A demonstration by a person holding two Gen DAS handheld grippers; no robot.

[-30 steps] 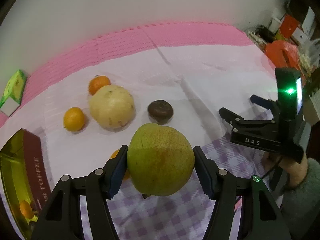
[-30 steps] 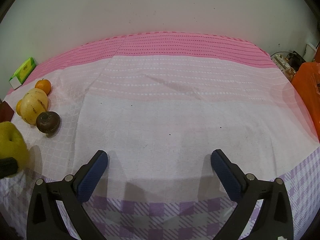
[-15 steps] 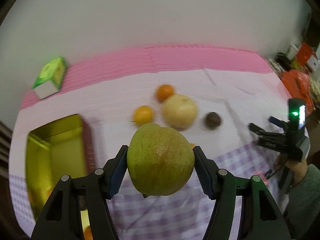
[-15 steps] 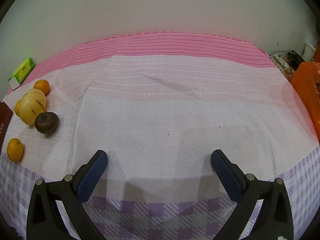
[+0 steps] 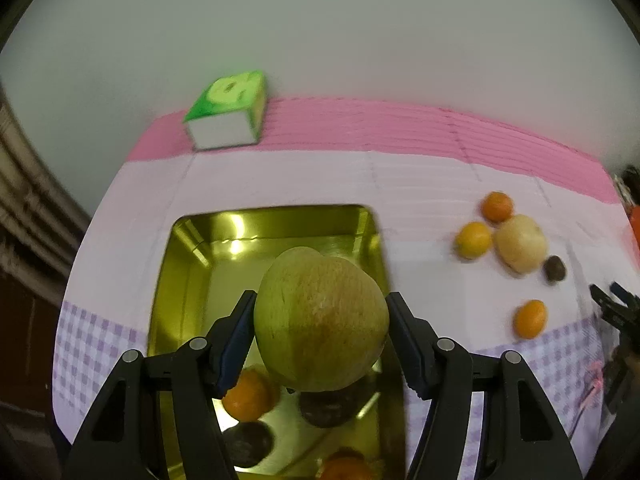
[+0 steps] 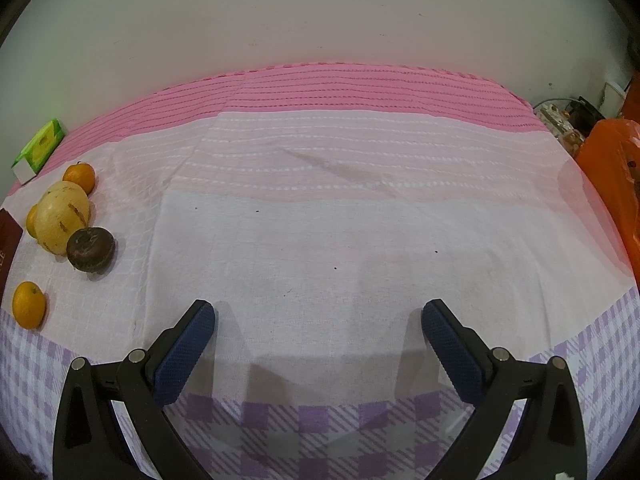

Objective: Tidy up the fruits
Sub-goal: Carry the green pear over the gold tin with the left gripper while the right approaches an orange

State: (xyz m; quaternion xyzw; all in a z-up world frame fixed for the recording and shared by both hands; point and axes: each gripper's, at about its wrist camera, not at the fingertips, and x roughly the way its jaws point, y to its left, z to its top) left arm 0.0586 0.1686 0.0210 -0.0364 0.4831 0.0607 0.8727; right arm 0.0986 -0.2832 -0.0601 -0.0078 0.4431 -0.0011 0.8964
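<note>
Pear (image 5: 322, 316) clenched in left gripper (image 5: 320, 332) jaws above gold tin (image 5: 188, 264); drop could bruise orange (image 5: 248, 396) below; right gripper (image 6: 318, 336) jaws released, idle

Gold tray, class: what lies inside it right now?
Inside the gold tray: an orange and dark round fruits. The held green pear and hand-held gripper arms cover the rest.

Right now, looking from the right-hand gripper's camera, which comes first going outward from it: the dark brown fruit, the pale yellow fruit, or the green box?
From the right gripper, all three lie off to its left:
1. The dark brown fruit, nearest, on the white cloth.
2. The pale yellow fruit, just behind it, touching it.
3. The green box, farthest, at the pink edge by the wall.
</note>
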